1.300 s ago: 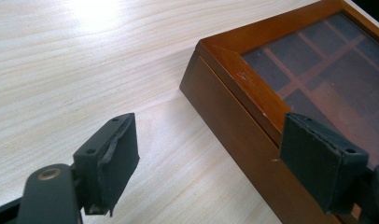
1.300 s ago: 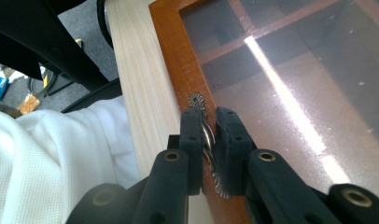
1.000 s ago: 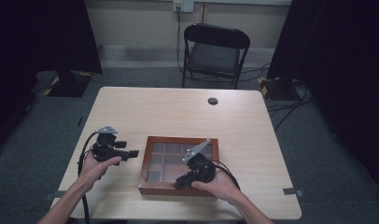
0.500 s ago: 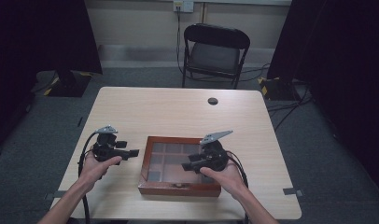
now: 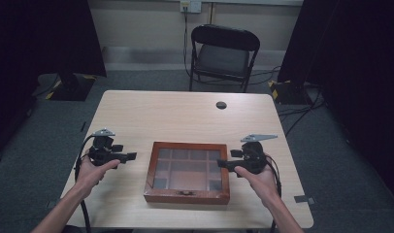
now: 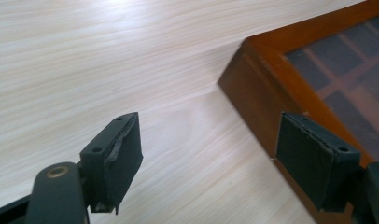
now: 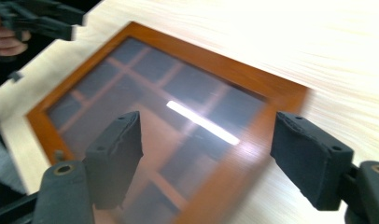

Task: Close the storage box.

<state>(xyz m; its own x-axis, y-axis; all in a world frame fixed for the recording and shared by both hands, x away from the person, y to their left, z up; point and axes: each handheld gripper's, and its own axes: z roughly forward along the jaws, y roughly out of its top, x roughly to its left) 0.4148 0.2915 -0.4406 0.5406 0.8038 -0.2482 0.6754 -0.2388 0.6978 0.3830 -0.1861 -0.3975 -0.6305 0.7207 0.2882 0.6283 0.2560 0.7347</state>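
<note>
A shallow brown wooden box [image 5: 187, 196] with a glass lid lies shut on the table's near half; dark compartments show through the glass. My left gripper [image 5: 129, 156] hovers just left of the box, pointing at it. In the left gripper view the gripper [image 6: 208, 154] is open, its jaws have just been closing a little, and only bare table lies between them, with the box corner [image 6: 271, 70] ahead. My right gripper [image 5: 221, 164] sits at the box's right side. In the right gripper view the gripper [image 7: 206, 154] is open over the lid [image 7: 215, 51], its jaws have just been opening, and nothing is held.
The light wooden table [image 5: 185, 116] has a small black round object [image 5: 221, 105] near its far edge. A black folding chair [image 5: 224, 53] stands behind the table. Cables trail on the floor at the right. The other hand and its gripper [image 7: 38, 18] show far off.
My right gripper has moved right, from over the box's front right part to beside its right edge, and its jaws have opened. The left gripper has stayed in place.
</note>
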